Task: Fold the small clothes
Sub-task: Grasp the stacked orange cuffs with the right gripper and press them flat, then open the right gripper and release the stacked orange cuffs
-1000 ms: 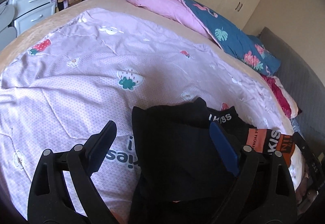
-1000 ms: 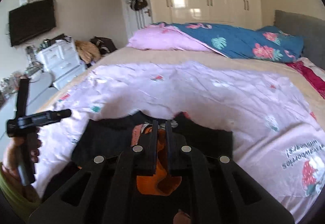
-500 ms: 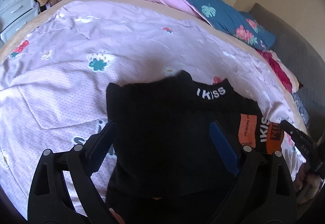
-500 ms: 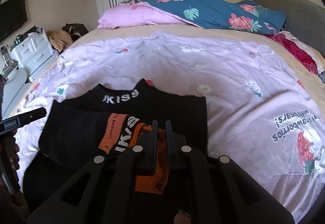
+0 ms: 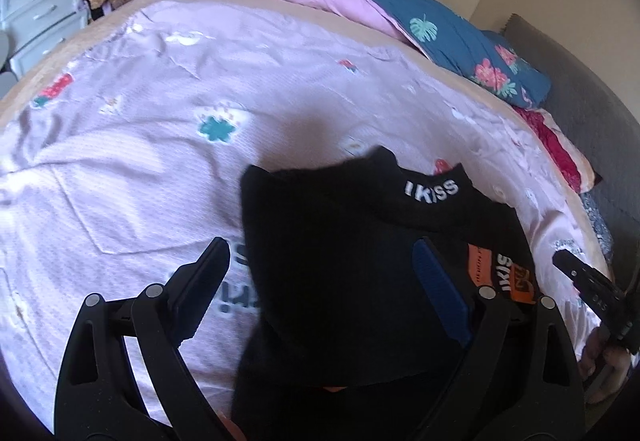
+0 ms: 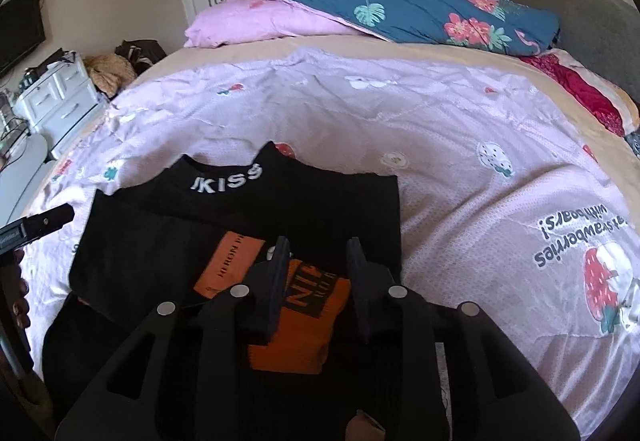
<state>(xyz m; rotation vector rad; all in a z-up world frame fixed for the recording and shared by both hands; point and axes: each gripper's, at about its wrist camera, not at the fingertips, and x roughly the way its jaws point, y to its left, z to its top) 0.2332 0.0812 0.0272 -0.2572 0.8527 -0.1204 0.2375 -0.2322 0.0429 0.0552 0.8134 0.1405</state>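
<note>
Right wrist view: the right gripper (image 6: 318, 253) is standing parted over the black IKISS top (image 6: 248, 217), gripping nothing; the left gripper (image 5: 320, 265) is gaping wide. Next, smoothing the fold flat looks wise.

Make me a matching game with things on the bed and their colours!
Things:
1. top with white letters
2. patch under the right gripper
3. bedspread with strawberries
4. flowery quilt

Colours:
A. orange
B. dark blue
C. black
D. pale purple

Pairs: 1-C, 2-A, 3-D, 4-B
</note>
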